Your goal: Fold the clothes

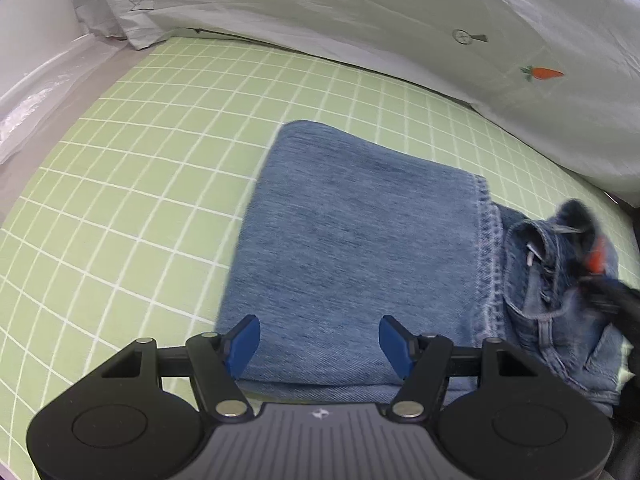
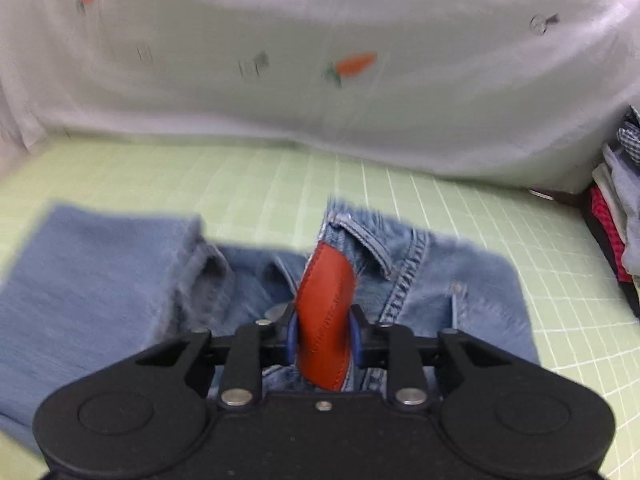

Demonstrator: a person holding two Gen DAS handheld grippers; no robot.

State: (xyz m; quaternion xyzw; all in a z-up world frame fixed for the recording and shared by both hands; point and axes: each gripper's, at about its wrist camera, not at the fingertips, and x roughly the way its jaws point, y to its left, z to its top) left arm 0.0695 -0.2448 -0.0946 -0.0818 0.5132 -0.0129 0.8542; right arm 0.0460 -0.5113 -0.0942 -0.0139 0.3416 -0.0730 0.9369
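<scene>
A pair of blue jeans (image 1: 352,248) lies partly folded on a green checked sheet (image 1: 132,168). My left gripper (image 1: 320,344) is open and empty, its blue fingertips (image 1: 242,344) just above the near edge of the folded leg. My right gripper (image 2: 324,338) is shut on the jeans' waistband at the orange-red leather patch (image 2: 326,308) and lifts it a little; the waist part (image 2: 440,292) bunches around it. In the left wrist view the right gripper (image 1: 600,280) shows blurred at the right with the raised waistband (image 1: 560,264).
A white quilt with carrot prints (image 1: 400,20) lies along the far side of the bed, also in the right wrist view (image 2: 320,80). A stack of folded clothes (image 2: 616,208) sits at the right edge. A plastic-covered ledge (image 1: 36,96) runs at the left.
</scene>
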